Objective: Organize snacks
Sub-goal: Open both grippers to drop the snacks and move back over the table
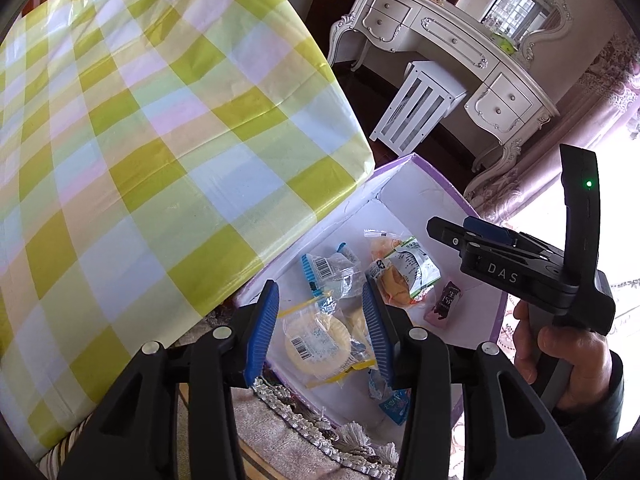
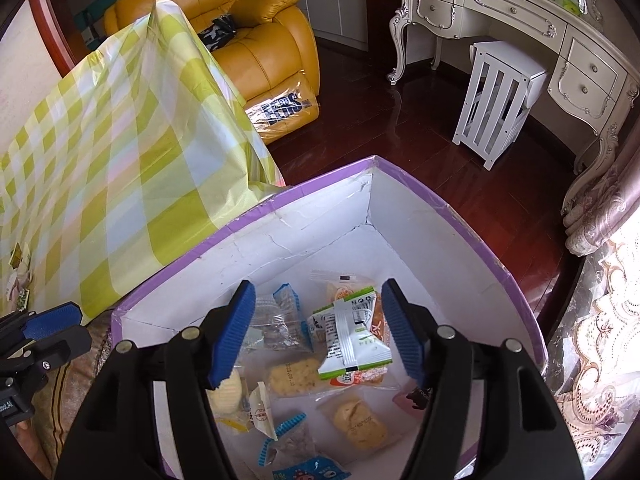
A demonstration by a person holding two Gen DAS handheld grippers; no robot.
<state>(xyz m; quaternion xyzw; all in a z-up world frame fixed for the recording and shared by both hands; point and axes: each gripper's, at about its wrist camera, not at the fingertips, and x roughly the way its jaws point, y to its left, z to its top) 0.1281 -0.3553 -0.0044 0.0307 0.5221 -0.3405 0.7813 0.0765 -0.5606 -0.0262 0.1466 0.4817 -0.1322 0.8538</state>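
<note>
Nearest in the right wrist view, the right tool [image 2: 318, 332] is seen with its blue pads well apart and nothing pressed between them. Below the gap a green-and-white snack packet [image 2: 352, 336] lies loose on top of the other snacks, its long axis running from near-right to far-left, its back seam facing up. It is framed by the two pads but touched by neither. Round biscuits in clear wrappers [image 2: 294, 378] and blue-edged packets [image 2: 286, 310] are scattered around it on the floor of the purple-rimmed box [image 2: 460, 216].

In the left wrist view, the left tool [image 1: 320, 330] is held over the near part of the same box, jaws parted and empty — a round yellow biscuit pack [image 1: 316, 346] is seen through the gap, lying flat beneath. A small pink packet [image 1: 444, 304] lies apart toward the right wall.

The box's white walls stand high on all sides, so free room is found only from above. Its left rim is met by the checked green-and-yellow cloth [image 2: 120, 152] over the surface. Beyond — dark wooden floor [image 2: 360, 120], a white dressing table [image 2: 520, 20] and a yellow armchair [image 2: 256, 40].
</note>
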